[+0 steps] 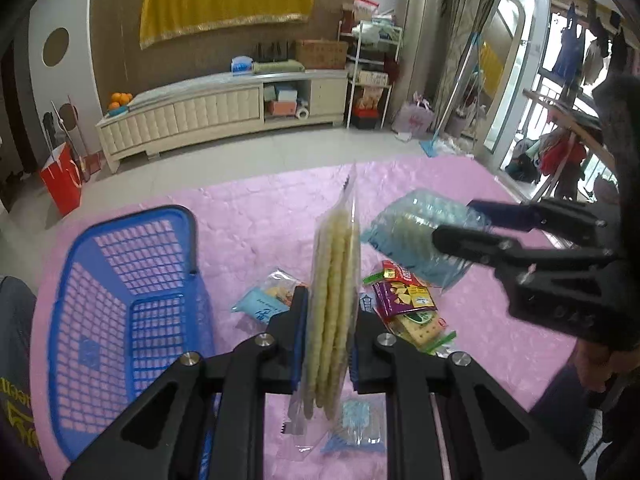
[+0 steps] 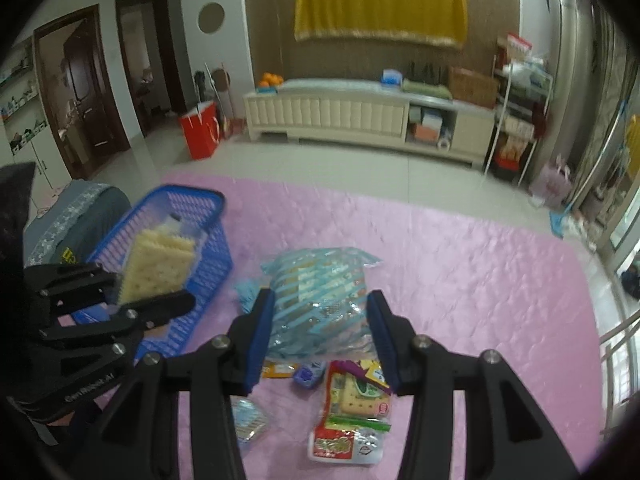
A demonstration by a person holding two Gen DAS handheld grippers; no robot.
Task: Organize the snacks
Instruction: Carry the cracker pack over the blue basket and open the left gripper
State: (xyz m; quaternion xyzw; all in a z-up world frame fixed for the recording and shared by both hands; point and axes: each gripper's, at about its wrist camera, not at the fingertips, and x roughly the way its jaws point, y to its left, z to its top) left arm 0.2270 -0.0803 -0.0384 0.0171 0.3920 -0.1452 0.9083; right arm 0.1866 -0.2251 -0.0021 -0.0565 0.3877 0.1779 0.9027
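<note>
The left gripper point(image 1: 328, 344) is clamped on a clear pack of pale crackers point(image 1: 334, 292), jaws pressing both flat sides, pack held on edge and upright above the worktop. From the right wrist cam the same cracker pack point(image 2: 154, 268) shows in front of the blue basket point(image 2: 212, 256), held off the surface, not inside it as far as I can tell.

The right gripper point(image 2: 320, 336) has its jaws around a light-blue striped bag point(image 2: 320, 296). The blue pads point(image 2: 258, 340) sit at either side of the bag, which looks lifted; in the left wrist cam the right gripper point(image 1: 472, 224) has the blue bag point(image 1: 420, 240) pinched between its fingers, up off the cloth.

The basket point(image 1: 120, 300) sits on the left of the pink cloth point(image 1: 260, 208) covering the worktop; its mesh floor looks bare from the left cam.

Still on the cloth, between the 2 grippers: a small heap w/ a purple snack packet point(image 1: 404, 292) and a green-edged cracker packet point(image 1: 424, 328) touching each other, a small blue packet point(image 1: 264, 300) just left of the held crackers, and a little clear-blue packet point(image 1: 356, 424) near the left gripper's base. Right cam also shows a red-and-white packet point(image 2: 344, 444) nearest the camera.
</note>
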